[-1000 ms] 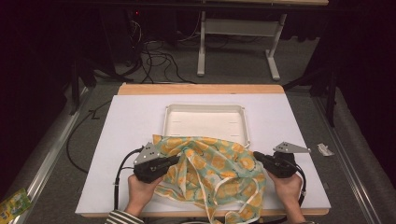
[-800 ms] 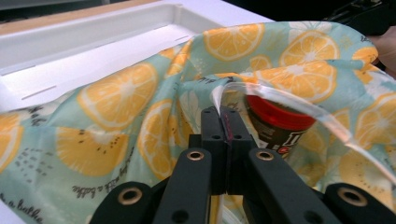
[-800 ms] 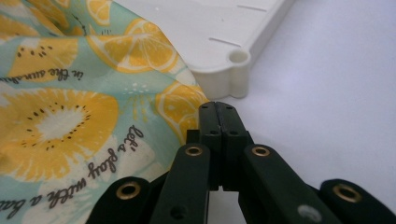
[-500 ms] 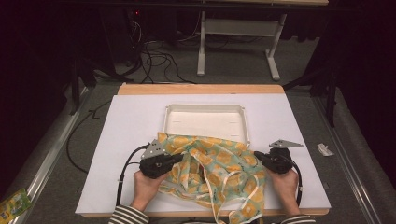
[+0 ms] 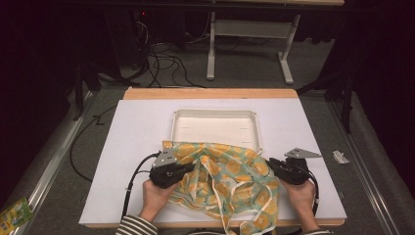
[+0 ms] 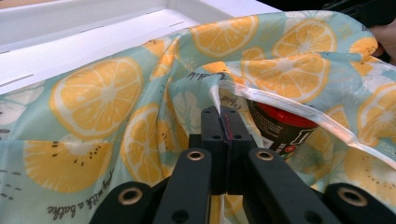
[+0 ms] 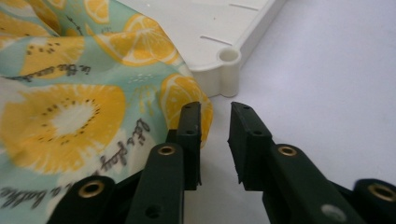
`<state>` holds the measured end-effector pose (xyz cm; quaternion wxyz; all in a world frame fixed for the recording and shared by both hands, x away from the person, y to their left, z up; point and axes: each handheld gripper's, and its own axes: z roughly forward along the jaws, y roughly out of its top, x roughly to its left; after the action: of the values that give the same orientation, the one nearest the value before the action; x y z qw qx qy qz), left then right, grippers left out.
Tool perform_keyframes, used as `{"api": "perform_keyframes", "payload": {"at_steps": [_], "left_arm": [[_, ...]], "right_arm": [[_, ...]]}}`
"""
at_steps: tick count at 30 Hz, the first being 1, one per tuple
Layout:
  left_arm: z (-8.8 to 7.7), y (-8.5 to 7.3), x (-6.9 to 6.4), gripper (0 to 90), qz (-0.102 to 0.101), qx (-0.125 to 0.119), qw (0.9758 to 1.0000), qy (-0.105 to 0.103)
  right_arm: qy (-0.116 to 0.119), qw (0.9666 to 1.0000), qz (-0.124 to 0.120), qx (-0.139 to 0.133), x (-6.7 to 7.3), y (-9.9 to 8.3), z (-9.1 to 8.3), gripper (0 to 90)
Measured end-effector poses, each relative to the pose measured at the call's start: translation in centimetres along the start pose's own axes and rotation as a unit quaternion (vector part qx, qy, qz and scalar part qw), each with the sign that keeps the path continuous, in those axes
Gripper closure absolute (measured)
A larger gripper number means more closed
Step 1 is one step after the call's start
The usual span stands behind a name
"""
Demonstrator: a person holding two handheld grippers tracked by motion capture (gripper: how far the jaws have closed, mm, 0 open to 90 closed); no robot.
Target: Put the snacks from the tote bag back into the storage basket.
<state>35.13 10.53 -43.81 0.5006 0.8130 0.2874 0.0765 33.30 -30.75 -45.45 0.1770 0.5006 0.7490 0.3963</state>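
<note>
A fabric bag [image 5: 225, 171] printed with orange slices on pale green lies crumpled at the front of the white table [image 5: 132, 147]. My left gripper [image 5: 190, 169] holds its left side. In the left gripper view this gripper [image 6: 223, 114] is shut on the bag's white-trimmed rim [image 6: 261, 100], and a dark jar with a red band [image 6: 275, 126] shows inside the opening. My right gripper [image 5: 270, 164] sits at the bag's right edge. Its jaws [image 7: 215, 112] have just been opening, with bare tabletop in the gap and the fabric [image 7: 60, 107] lying against the outside of one finger [image 7: 189, 135].
A shallow white tray [image 5: 215, 113] stands just behind the bag, and its corner [image 7: 229, 60] is close ahead of the right gripper. A small white scrap [image 5: 340, 156] lies off the table's right side. Cables and desk legs [image 5: 211, 54] are on the floor beyond.
The right gripper's jaws have parted and let go of the bag's right edge. The left gripper keeps its hold. Both hands have barely moved.
</note>
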Motion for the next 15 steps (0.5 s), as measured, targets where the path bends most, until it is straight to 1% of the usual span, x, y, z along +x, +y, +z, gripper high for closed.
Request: {"api": "perform_keyframes", "payload": {"at_steps": [1, 2, 3, 8, 9, 10, 13, 14, 15], "left_arm": [[0.0, 0.0, -0.1, 90.0, 0.0, 0.0, 1.0, -0.001], [0.0, 0.0, -0.1, 90.0, 0.0, 0.0, 1.0, -0.001], [0.0, 0.0, -0.1, 90.0, 0.0, -0.001, 1.0, -0.001], [-0.1, 0.0, -0.2, 90.0, 0.002, -0.003, 1.0, -0.002], [-0.1, 0.0, -0.2, 90.0, 0.002, -0.003, 1.0, -0.003], [-0.1, 0.0, -0.2, 90.0, 0.002, -0.004, 1.0, -0.003], [-0.1, 0.0, -0.2, 90.0, 0.001, -0.004, 1.0, -0.003], [-0.1, 0.0, -0.3, 90.0, 0.002, -0.005, 1.0, -0.003], [-0.1, 0.0, -0.3, 90.0, 0.002, -0.006, 1.0, -0.003]], "right_arm": [[-0.001, 0.9999, -0.009, -0.007, 0.1, 0.0, -0.7, 70.2], [-0.001, 0.9999, -0.009, -0.007, 0.1, 0.0, -0.7, 70.2], [-0.003, 0.9999, -0.009, -0.01, 0.3, 0.0, -1.1, 69.1], [0.003, 0.9988, -0.02, -0.044, 1.2, 0.1, -3.2, 66.2], [0.012, 0.9981, -0.028, -0.053, 1.9, 0.1, -3.9, 64.8], [0.012, 0.9981, -0.028, -0.053, 1.9, 0.1, -3.9, 64.8], [0.025, 0.997, -0.045, -0.058, 3.1, 0.0, -4.6, 62.4], [0.035, 0.9966, -0.047, -0.059, 3.6, 0.0, -4.9, 61.5], [0.049, 0.9954, -0.054, -0.062, 4.3, -0.1, -5.2, 60.0]]}}
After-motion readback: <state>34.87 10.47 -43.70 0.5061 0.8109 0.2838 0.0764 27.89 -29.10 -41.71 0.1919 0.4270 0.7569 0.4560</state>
